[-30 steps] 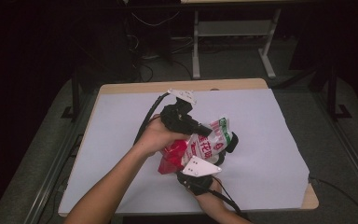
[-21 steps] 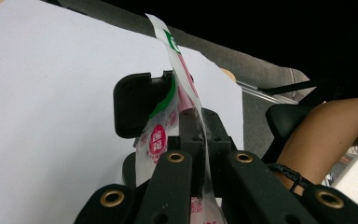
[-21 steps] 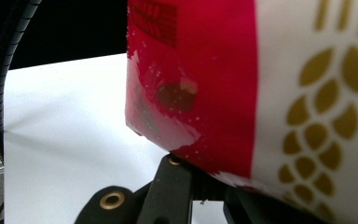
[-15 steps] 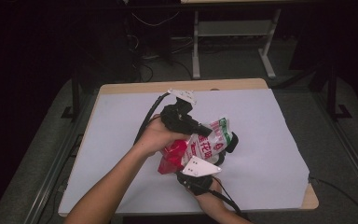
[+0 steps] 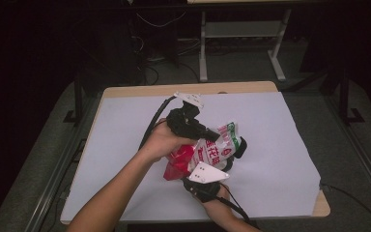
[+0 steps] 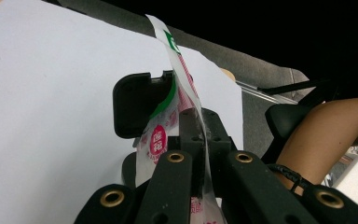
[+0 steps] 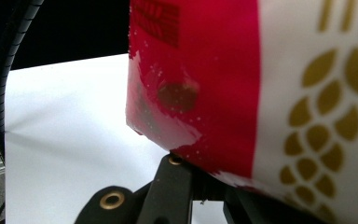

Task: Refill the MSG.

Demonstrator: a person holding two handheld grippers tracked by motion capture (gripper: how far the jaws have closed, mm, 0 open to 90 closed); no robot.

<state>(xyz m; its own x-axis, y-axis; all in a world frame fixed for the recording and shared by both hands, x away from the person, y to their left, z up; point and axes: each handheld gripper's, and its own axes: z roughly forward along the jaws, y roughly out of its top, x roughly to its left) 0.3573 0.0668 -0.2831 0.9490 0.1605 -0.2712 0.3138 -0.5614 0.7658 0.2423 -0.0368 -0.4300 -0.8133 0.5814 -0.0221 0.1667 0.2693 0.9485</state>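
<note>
Red-white plastic snack bag (image 5: 207, 152), contents apparently crumbs, both jaws clamped

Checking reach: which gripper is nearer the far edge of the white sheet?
Left. The left gripper clamps the snack bag from the far side of the white sheet; the right gripper clamps it from the near side.

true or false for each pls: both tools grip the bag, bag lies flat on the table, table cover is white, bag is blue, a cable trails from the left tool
1. Both tools are clamped on the red and white plastic snack bag: true; the left tool pinches its thin edge and the right tool holds its bottom.
2. The bag lies flat on the table: false; it is held up above the white sheet.
3. The table cover is white: true.
4. The bag is blue: false; red and white with green trim.
5. A black cable trails from the left tool: true.
</note>
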